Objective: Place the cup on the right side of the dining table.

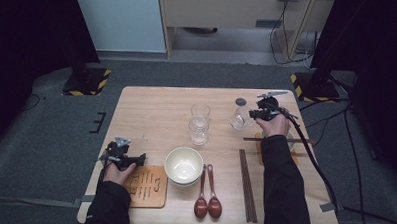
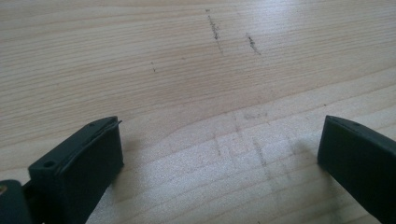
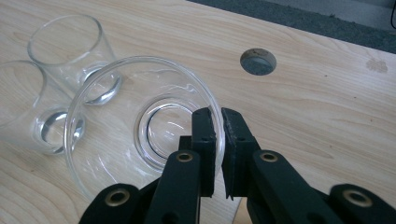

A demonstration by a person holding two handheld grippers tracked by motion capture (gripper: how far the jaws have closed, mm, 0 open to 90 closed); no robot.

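Glass (image 3: 140, 126) pinched at the rim by right gripper (image 3: 218, 116), one jaw inside the mouth, the other outside, pads pressed tight on the wall. Tilted too, mouth facing the gripper's camera, thick base visible straight through it. From above, same glass (image 1: 240, 119) at the far right part of the table (image 1: 151, 105), right gripper (image 1: 254, 114) just beside it, right hand (image 1: 273, 125) wrapped around the body. Can't tell for sure whether the base sits on the wood or hangs a bit off it.

Two more glasses (image 1: 199, 123) near the middle of the table, close together, one behind the other, both upright, well apart from the held one. Round dark hole (image 1: 241, 101) in the tabletop just behind the held glass.

Left gripper (image 1: 141, 158) at the near left, jaws wide apart, nothing between them, just bare scuffed wood in its own view (image 2: 219, 154). Left hand (image 1: 118, 170) partly over a wooden mat (image 1: 149, 188).

Nearer the front edge: stacked bowls (image 1: 183, 164), two brown spoons (image 1: 207, 202) side by side just right of them, chopsticks (image 1: 247, 186) lying lengthwise further right. Another chopstick pair (image 1: 279, 140) crosswise under the right wrist.
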